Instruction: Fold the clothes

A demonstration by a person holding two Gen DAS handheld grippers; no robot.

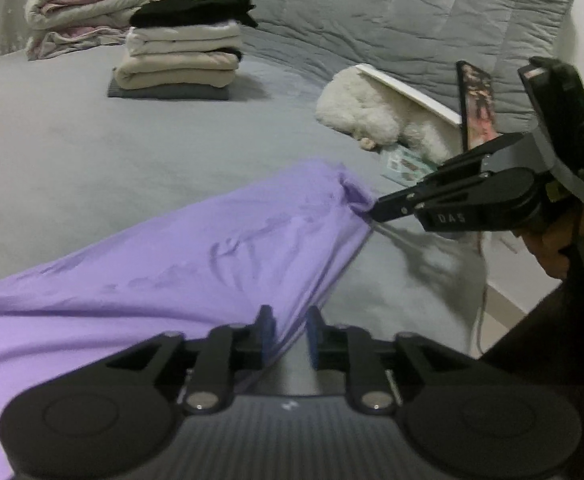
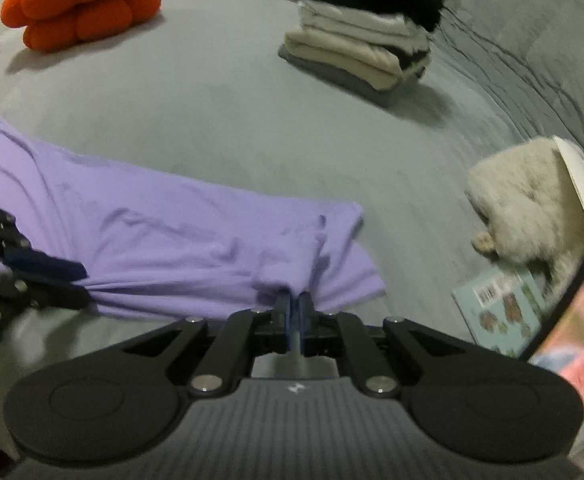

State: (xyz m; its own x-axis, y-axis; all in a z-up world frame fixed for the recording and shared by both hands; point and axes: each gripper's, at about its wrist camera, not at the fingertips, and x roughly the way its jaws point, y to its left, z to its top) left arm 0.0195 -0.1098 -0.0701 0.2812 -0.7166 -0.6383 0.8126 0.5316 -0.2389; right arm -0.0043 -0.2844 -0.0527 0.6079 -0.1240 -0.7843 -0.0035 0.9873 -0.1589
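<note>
We are looking along the left gripper (image 1: 290,330) at the bottom centre of the left wrist view; its blue-padded fingers (image 1: 313,336) are standing slightly apart with a fold of the purple garment (image 1: 196,264) running between them, and we cannot tell for sure whether the pads are biting the cloth or only flanking it, since the fabric is hiding the left pad; the garment is lying across the grey bed (image 1: 92,160), stretching from the lower left of the frame toward the centre right; there the right gripper (image 1: 373,212) is reaching in from the right edge, its dark fingers pressed together on the garment's bunched corner; the hand (image 1: 547,248) behind it is largely cut off and blurred. In the right wrist view the same right gripper's fingers (image 2: 286,308) are pinching a gathered edge of the cloth at lower centre. A stack of folded clothes (image 1: 180,56) is sitting in the upper left, well apart from the garment; a white fluffy thing (image 1: 355,112) at centre right is partly hidden under a white board (image 1: 407,94), and we cannot make out what it is.
</note>
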